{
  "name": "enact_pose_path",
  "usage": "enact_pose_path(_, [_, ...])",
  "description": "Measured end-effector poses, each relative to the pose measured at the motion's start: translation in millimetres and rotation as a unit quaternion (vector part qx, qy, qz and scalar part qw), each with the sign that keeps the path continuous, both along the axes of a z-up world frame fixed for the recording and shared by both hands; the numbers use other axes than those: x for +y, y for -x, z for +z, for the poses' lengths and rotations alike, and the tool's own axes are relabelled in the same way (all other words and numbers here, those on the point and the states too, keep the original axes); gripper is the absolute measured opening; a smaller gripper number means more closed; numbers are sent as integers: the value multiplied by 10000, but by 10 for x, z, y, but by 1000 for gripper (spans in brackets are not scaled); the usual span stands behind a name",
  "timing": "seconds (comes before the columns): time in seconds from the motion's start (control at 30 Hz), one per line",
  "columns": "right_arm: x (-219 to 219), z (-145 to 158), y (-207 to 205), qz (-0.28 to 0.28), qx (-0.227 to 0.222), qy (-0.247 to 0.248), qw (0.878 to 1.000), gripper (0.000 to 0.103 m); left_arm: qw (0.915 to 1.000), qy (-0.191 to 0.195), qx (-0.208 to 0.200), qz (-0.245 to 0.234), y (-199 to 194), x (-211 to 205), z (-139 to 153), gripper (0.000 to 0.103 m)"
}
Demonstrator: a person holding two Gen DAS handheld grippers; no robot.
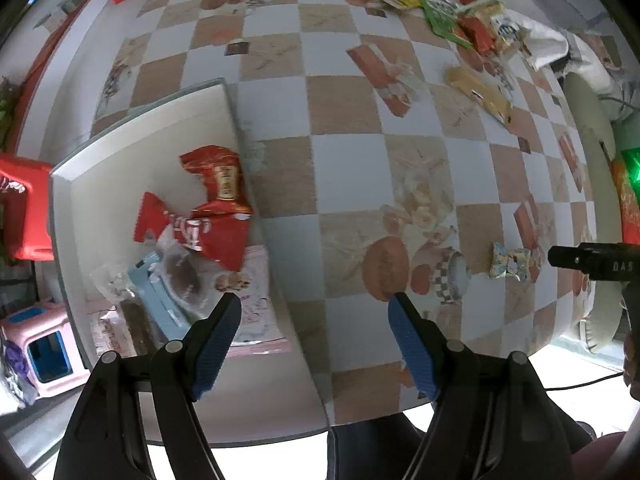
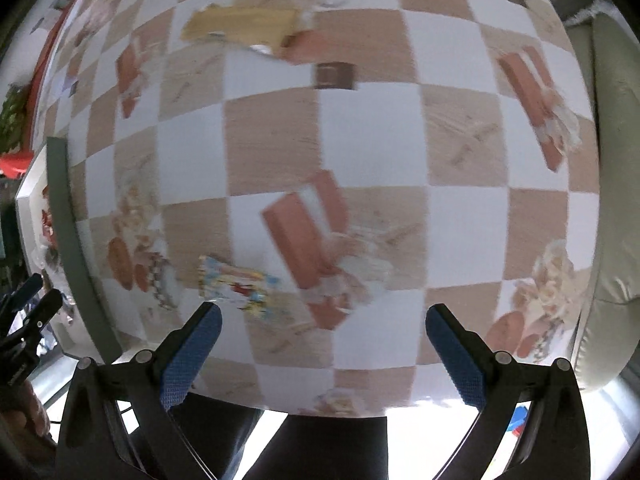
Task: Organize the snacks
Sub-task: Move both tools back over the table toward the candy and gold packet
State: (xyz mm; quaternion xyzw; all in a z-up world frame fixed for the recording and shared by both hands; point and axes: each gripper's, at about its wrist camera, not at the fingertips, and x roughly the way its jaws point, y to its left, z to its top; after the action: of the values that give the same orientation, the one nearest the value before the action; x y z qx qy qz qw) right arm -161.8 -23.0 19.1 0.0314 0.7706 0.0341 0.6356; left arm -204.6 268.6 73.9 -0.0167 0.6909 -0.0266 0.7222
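Overhead, both tools point down at the checkered brown-and-white bench (image 1: 352, 168). The left tool (image 1: 316, 312) stands with its 2 blue-padded fingers wide apart and nothing between them, at the bottom centre of the left wrist view, straddling the right rim of the shallow white tray (image 1: 120, 152). Inside the tray lie the red foil snack packets (image 1: 212, 208), over a pale blue packet (image 1: 160, 300) and clear wrappers whose print is too smeared to read; the tray's lower part is cut off by the fingers. A small pale blue-and-yellow wrapped candy (image 1: 510, 266) lies alone on the bench at right centre. At the upper right, a loose heap of yellow, green and red snack packets (image 1: 444, 12) is partly blurred. The right tool (image 2: 324, 320) is equally wide open and empty at the bottom of its own blurred view, with the candy (image 2: 236, 284) just above its left finger. The tray's edge (image 2: 28, 200) is barely visible at the far left there.
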Motion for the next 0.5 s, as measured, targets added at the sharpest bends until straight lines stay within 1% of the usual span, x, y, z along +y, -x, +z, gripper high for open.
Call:
enact_pose_path(0.13, [-220, -62, 19, -66, 85, 81, 9999, 103, 9999, -9, 90, -85, -15, -128, -31, 79])
enact_pose_path(0.23, [-227, -125, 65, 95, 129, 144, 9998, 103, 9998, -9, 178, -131, -23, -199, -64, 79])
enact_pose_path(0.33, [-107, -231, 162, 358, 177, 111, 9991, 103, 9995, 21, 271, -135, -41, -265, -97, 79])
enact_pose_path(0.37, [85, -271, 66, 394, 186, 107, 9990, 103, 9994, 51, 311, -119, -55, -284, -107, 79])
enact_pose_path(0.4, [147, -283, 64, 478, 169, 87, 9987, 103, 9993, 92, 347, -102, -76, -307, -117, 79])
enact_pose_path(0.5, [363, -272, 104, 1132, -89, 149, 9934, 103, 9990, 182, 406, -81, -167, -402, -130, 79])
